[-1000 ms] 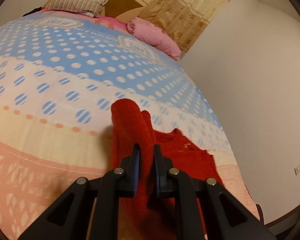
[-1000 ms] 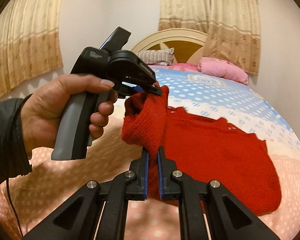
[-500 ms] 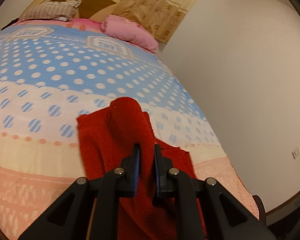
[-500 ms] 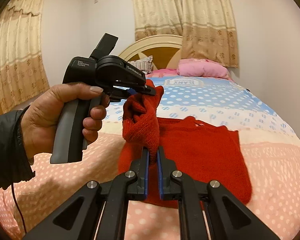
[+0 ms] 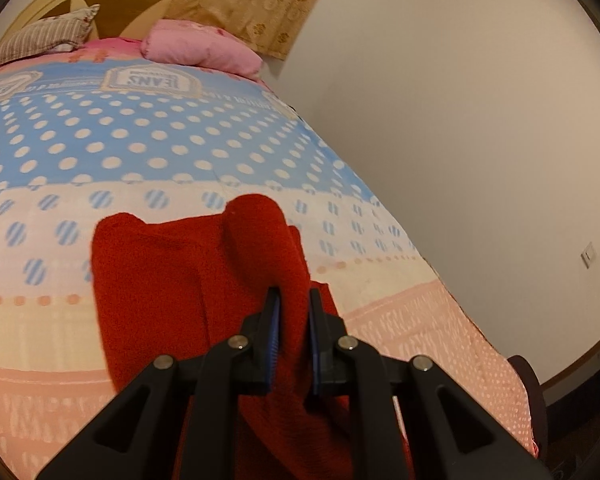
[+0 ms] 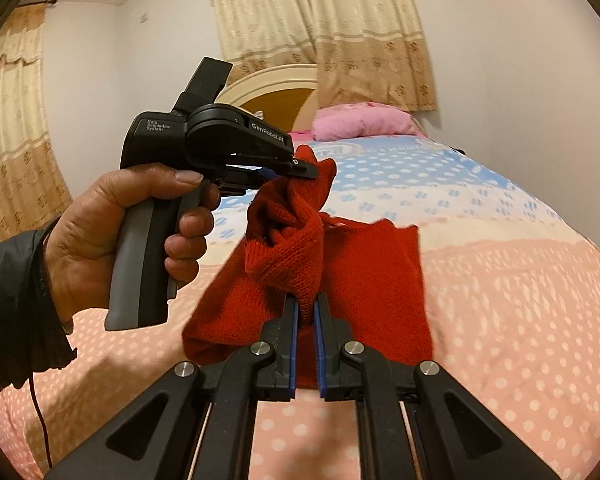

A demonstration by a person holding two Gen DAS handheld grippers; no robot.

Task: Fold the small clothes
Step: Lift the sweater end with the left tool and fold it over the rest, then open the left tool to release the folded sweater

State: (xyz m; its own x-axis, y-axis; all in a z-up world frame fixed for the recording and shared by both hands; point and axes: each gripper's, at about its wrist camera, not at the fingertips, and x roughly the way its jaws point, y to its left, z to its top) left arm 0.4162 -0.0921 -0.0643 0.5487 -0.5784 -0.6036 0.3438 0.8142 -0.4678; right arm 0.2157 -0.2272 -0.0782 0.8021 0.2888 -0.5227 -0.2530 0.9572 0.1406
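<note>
Now: both grippers clamped on the sweater

Both jaws are pinched on red knit. The left gripper (image 5: 293, 334) bites a raised fold of the sweater (image 5: 160, 280); the right gripper (image 6: 305, 340) nips another bunched edge. That lifted edge hangs between them, while the rest lies flat on the bed (image 6: 520, 300). A hand (image 6: 112, 232) grips the left handle.

Place: home bedroom
Bed: wide bedspread (image 5: 148, 148), blue with white dots, cream band, pink foot end
Headboard (image 6: 272, 88): arched, cream rim, wood panel
Pillows: 1 pink pillow (image 6: 360, 124), 1 striped pillow (image 5: 44, 34) at the head
Window side: beige patterned curtains (image 6: 320, 32), scalloped valance
Walls: plain white wall (image 5: 460, 120), 1 wall socket (image 5: 588, 255)
</note>
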